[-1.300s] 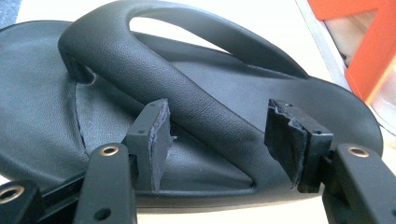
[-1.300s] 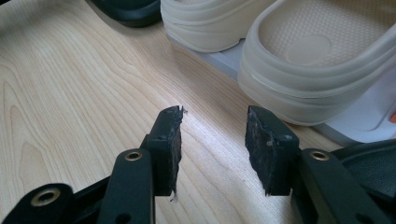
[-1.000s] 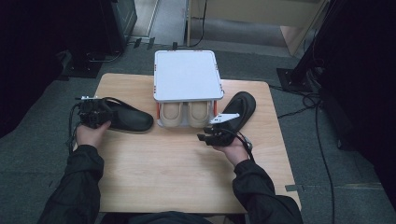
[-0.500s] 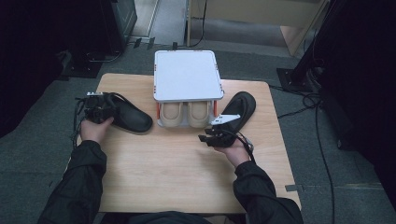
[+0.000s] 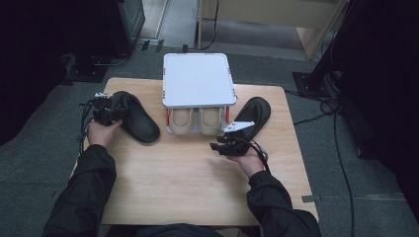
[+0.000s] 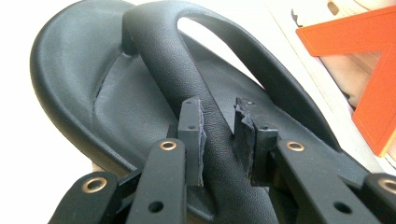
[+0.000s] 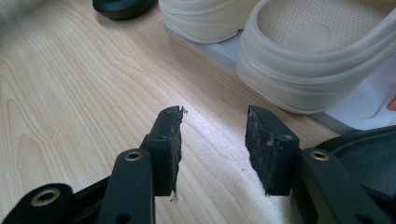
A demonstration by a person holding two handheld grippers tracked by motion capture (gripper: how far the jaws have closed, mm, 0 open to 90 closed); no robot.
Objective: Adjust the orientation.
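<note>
Clamping on the strap of the black flip-flop (image 6: 140, 93) at the bench's (image 5: 188, 187) left: left gripper (image 6: 218, 135), jaws just closing, pads against the strap. White two-tier shoe rack (image 5: 197, 79) at far centre holds beige sandals (image 5: 200, 118). Right gripper (image 7: 212, 149) hovers near it, jaws open, nothing between; second black flip-flop (image 5: 254, 113) just beside.
</note>
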